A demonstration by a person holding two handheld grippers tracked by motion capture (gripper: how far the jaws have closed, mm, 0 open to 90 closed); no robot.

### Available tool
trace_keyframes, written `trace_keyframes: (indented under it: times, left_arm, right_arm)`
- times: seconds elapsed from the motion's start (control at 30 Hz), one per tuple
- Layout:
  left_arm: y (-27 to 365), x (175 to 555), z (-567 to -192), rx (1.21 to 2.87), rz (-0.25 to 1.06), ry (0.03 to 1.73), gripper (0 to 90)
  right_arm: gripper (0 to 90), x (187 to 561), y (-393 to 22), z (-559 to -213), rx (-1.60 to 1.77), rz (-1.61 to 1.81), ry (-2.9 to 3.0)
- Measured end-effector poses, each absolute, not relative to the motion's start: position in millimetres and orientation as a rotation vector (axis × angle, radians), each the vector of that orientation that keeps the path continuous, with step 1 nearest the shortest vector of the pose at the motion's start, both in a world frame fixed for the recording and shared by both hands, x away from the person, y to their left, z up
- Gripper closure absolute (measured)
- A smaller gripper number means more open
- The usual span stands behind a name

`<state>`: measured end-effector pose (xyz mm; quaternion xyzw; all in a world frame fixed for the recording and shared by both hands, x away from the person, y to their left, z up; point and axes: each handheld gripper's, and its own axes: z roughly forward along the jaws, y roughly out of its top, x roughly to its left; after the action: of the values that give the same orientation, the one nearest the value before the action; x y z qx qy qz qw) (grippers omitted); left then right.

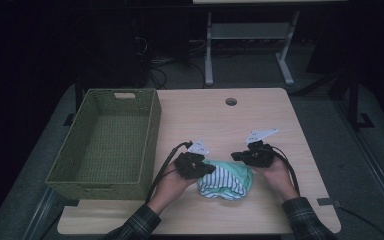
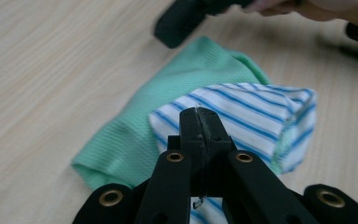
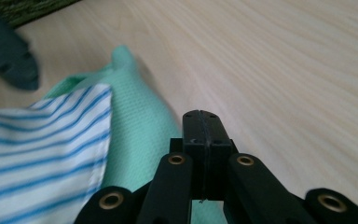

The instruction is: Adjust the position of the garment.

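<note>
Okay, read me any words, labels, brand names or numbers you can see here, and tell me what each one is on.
No readable text anywhere.
Striped cloth on the green cloth: blue stripes, no label showing.
Woven basket: no tag or print.
Grey plates on the left tool and right tool: small dark dots, no legible characters.
Table: bare wood grain.

A folded bundle of cloth lay on the desk, at about 6 o'clock from its middle, near the front edge. It was two-layered: a mint-green waffle-textured cloth underneath, and a white cloth with thin blue stripes folded over it (the stripes ran lengthwise). The green layer stuck out past the striped one toward 12 o'clock.
</note>
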<state>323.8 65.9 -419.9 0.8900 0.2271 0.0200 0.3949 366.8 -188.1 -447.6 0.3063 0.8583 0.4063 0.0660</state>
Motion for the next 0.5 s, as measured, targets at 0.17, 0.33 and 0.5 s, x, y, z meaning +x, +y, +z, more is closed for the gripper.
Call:
trace_keyframes:
  times: [0.17, 0.33, 0.5]
  left_arm:
    - [64, 309, -422, 2.266, 0.016, 0.542, 89.3]
    - [58, 291, -427, 2.281, -0.02, 0.512, 89.2]
    - [50, 281, -434, 2.316, -0.047, 0.476, 89.2]
  right_arm:
    - [89.9, 378, -181, -452, 0.933, 1.21, 2.606]
    - [89.9, 385, -173, -459, 0.946, 1.196, 2.619]
    - [89.9, 384, -171, -464, 0.932, 1.165, 2.648]
